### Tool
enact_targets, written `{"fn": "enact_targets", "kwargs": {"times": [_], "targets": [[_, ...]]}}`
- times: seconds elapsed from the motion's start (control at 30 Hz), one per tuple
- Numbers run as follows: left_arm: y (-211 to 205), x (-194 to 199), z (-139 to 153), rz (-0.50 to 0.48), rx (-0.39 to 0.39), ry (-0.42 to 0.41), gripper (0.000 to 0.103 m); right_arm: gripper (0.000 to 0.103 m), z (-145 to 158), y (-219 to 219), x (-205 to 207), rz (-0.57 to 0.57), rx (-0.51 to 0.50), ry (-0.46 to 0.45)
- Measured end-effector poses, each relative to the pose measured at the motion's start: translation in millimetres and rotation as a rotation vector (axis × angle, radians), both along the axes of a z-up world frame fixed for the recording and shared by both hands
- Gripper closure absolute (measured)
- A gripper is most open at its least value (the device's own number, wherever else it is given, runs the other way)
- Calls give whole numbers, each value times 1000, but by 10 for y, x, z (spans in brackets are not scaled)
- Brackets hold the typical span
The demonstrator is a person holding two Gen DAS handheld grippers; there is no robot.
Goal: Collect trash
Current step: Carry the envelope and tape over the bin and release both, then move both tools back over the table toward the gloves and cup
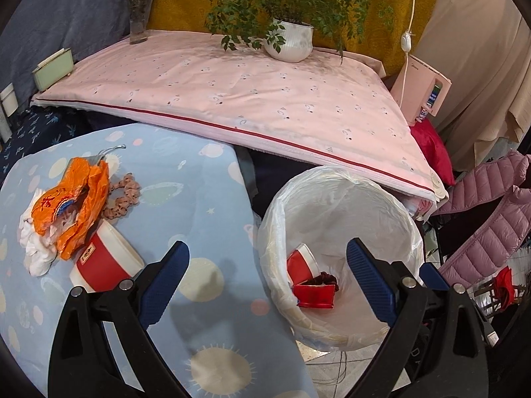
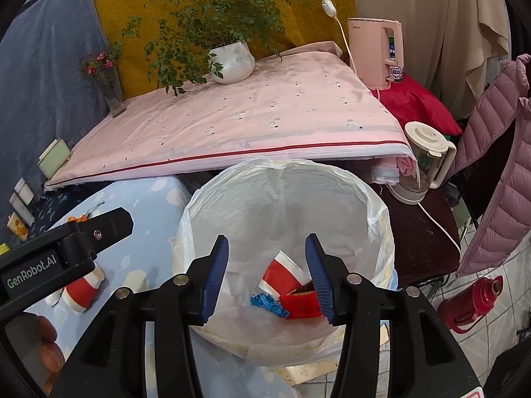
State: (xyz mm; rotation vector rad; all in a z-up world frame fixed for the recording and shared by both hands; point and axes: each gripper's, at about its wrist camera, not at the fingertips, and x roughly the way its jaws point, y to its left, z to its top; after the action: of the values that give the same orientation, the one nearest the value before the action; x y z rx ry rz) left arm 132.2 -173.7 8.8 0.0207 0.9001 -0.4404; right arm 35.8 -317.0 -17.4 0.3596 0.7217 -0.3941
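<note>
Jaws spread and empty on both: the right gripper (image 2: 267,277) hangs over the lined bin (image 2: 381,219), suggesting a drop; remaining trash, a red cup (image 1: 106,260) and orange wrapper (image 1: 78,205), lies on the blue cloth (image 1: 205,205) near the left gripper (image 1: 268,277).

Mustard wall (image 1: 186,3), pink-covered table (image 1: 232,99), tiled floor (image 2: 491,348).

Red-and-white cup (image 1: 104,267), perhaps paper

The left gripper (image 1: 267,280) hung with its blue fingers (image 1: 164,280) spread wide apart, holding nothing. The right gripper (image 2: 267,277) also stood open and empty, fingers (image 2: 215,277) parted, tilted downward, just right of the left one.
</note>
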Motion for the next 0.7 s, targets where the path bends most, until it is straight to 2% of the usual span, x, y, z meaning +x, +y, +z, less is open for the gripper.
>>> {"fn": "enact_targets", "kwargs": {"times": [0.7], "targets": [[998,63,-110,165,-10,36,12,51,53,755,123,136,-22,18]]}}
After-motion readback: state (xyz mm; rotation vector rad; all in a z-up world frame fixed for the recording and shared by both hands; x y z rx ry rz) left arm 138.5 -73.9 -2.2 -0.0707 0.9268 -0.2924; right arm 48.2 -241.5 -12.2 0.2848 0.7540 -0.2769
